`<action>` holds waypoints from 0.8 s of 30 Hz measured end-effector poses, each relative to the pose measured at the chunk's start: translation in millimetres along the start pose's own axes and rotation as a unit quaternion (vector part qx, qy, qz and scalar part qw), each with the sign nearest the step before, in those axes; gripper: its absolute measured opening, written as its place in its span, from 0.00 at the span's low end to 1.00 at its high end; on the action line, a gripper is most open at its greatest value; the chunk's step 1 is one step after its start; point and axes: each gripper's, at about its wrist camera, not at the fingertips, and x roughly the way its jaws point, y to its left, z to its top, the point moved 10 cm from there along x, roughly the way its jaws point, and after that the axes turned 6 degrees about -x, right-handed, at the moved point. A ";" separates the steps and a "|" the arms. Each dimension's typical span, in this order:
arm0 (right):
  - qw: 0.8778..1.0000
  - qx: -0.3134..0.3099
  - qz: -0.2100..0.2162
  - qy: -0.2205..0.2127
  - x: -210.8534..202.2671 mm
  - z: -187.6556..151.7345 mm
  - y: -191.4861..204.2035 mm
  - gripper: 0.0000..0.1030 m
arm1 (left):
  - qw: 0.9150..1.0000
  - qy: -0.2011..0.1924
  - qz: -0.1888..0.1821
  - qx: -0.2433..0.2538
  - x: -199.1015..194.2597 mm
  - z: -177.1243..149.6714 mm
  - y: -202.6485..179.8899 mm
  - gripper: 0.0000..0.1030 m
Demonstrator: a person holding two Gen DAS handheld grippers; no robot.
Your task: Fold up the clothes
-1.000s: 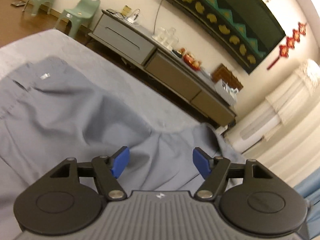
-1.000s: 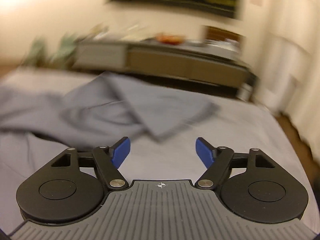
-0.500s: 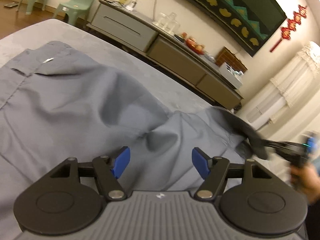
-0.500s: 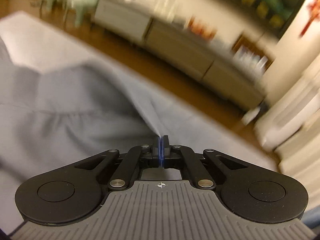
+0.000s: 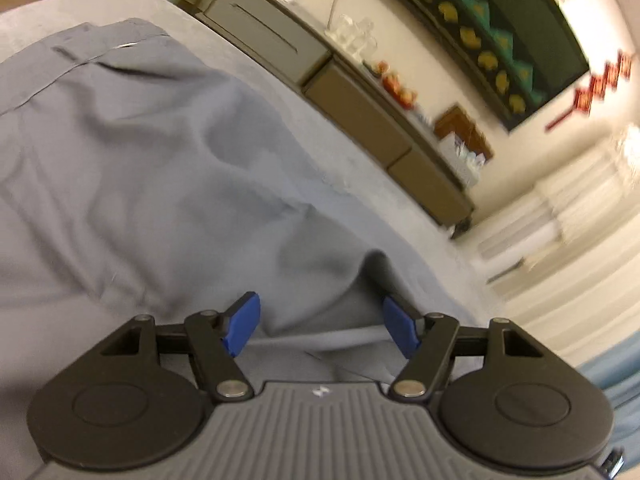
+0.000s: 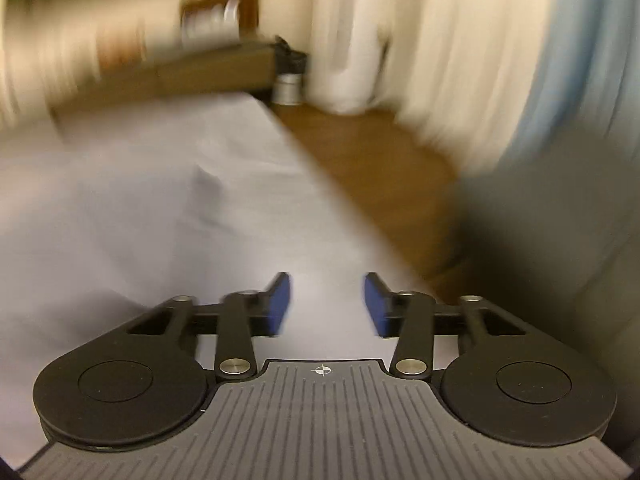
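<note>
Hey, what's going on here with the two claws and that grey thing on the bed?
A person is folding a grey garment spread on a light bed, with a handheld claw in each hand. The left claw hovers open over a raised fold of the cloth, gripping nothing. The right claw has just been opening; nothing sits between its pads, and its view is blurred.
</note>
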 end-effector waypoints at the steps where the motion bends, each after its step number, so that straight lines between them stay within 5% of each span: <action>1: 0.995 0.075 0.069 0.002 -5.7 -3.8 5.3 0.49 | 1.000 -0.009 -0.010 -0.018 -4.6 0.4 1.6 0.69; 4: 0.949 0.210 0.234 0.027 -3.5 -19.7 42.5 0.59 | 0.998 -0.013 -0.030 -0.053 -8.8 5.1 -0.6 0.69; 7: 0.923 0.254 0.281 0.060 24.5 -32.9 75.7 0.62 | 0.998 -0.010 -0.032 -0.047 -8.6 9.4 -14.3 0.71; 11: 0.924 0.292 0.239 0.064 74.0 -37.6 79.6 0.59 | 0.999 -0.006 -0.030 -0.023 -6.3 7.9 -34.4 0.72; 12: 0.925 0.294 0.231 0.063 86.1 -32.5 81.5 0.47 | 0.999 -0.003 -0.028 -0.021 -3.9 5.6 -38.2 0.73; 13: 0.929 0.283 0.229 0.064 100.9 -21.1 91.7 0.17 | 1.000 -0.001 -0.025 -0.019 -1.2 3.0 -41.8 0.73; 14: 0.937 0.258 0.229 0.058 104.6 -10.5 100.9 0.04 | 1.000 -0.002 -0.020 -0.020 -0.1 1.9 -42.7 0.73; 16: 0.947 0.208 0.246 -0.003 69.5 12.2 108.9 0.02 | 1.000 -0.008 -0.011 -0.025 0.9 1.7 -42.5 0.74; 18: 0.937 0.171 0.291 -0.091 10.7 31.1 107.9 0.00 | 0.999 -0.016 -0.002 -0.038 2.0 4.9 -38.7 0.77; 21: 0.955 0.168 0.225 -0.096 -0.1 14.3 61.9 0.00 | 0.997 -0.029 0.010 -0.067 6.2 12.7 -27.8 0.82; 24: 0.956 0.221 0.192 -0.031 22.9 -13.6 25.5 0.00 | 0.996 -0.022 0.022 -0.088 26.8 16.5 -20.0 0.82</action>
